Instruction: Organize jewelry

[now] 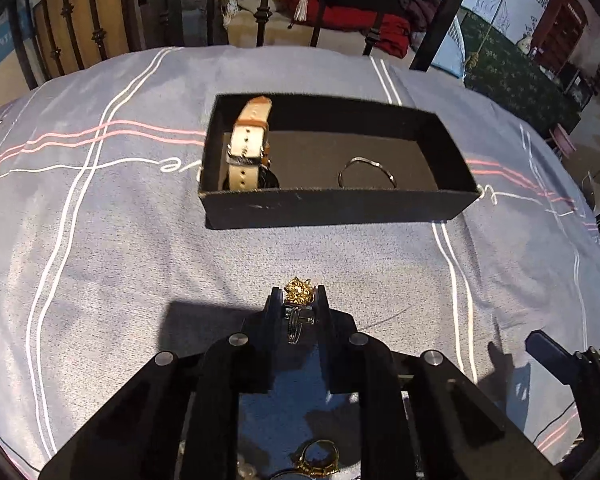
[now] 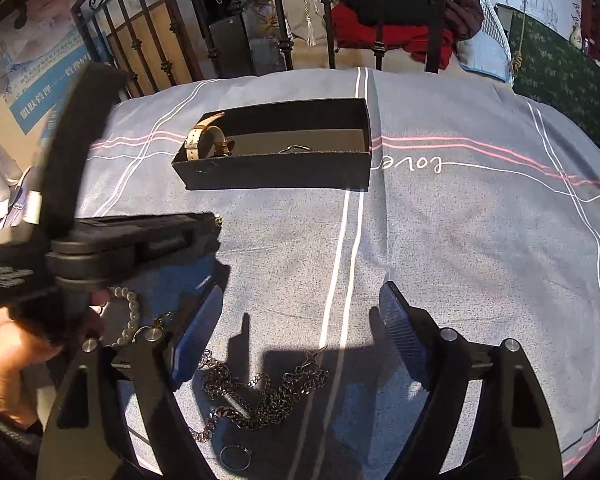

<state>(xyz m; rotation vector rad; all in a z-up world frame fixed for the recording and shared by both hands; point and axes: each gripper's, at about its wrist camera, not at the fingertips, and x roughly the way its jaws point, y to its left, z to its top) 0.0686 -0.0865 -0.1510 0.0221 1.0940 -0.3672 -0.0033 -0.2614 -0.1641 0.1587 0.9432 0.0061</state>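
Observation:
A black open box [image 1: 332, 210] lies on the blue cloth [image 1: 120, 260]; it also shows in the right wrist view [image 2: 276, 172]. In it are a cream-strap watch [image 1: 248, 148] and a thin silver bangle [image 1: 366, 172]. My left gripper [image 1: 298, 298] is shut on a gold flower hair clip [image 1: 298, 292], held above the cloth in front of the box. My right gripper [image 2: 300, 340] is open and empty, over a dark chain necklace [image 2: 260, 396]. A small ring [image 2: 236, 456] and a pearl bracelet [image 2: 130, 312] lie near it.
A gold ring [image 1: 318, 458] lies under the left gripper. The left gripper's body [image 2: 100, 240] and the hand holding it fill the left of the right wrist view. A metal railing [image 1: 260, 12] and red cloth [image 1: 352, 20] stand behind the far edge.

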